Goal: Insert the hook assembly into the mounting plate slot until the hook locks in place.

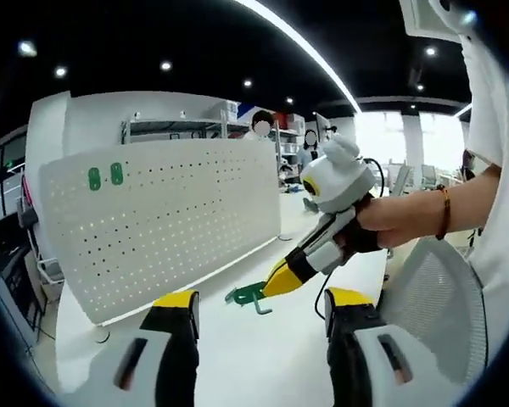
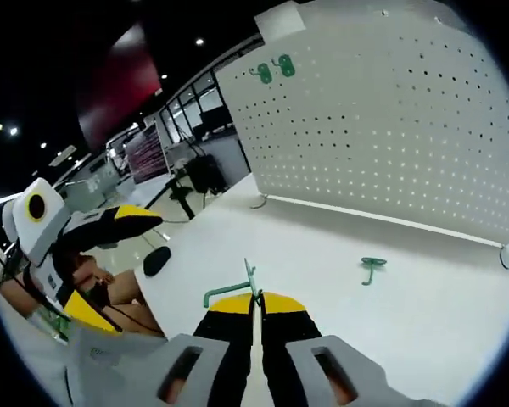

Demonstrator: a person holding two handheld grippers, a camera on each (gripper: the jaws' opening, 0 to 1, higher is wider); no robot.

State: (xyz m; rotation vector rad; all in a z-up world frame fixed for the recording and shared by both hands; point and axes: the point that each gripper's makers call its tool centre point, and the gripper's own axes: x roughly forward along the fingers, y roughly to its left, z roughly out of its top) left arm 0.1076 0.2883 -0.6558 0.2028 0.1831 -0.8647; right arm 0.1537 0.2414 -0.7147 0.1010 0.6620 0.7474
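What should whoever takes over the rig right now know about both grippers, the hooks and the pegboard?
Right gripper: shut on a green hook, lifted over the white table.
Left gripper: open, holding nothing.
Spare green hook lies loose on the table near the pegboard.
Done: two green hooks already sit high on the board.
Left: carry the held hook to the pegboard, push it into a slot until it locks.

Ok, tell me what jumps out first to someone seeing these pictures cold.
The big white perforated board standing upright on the white table, with two green hooks already hung near its top corner. Next, the right claw, shut on a green hook just above the table in front of the board. A second loose green hook lies on the table near the board's base.
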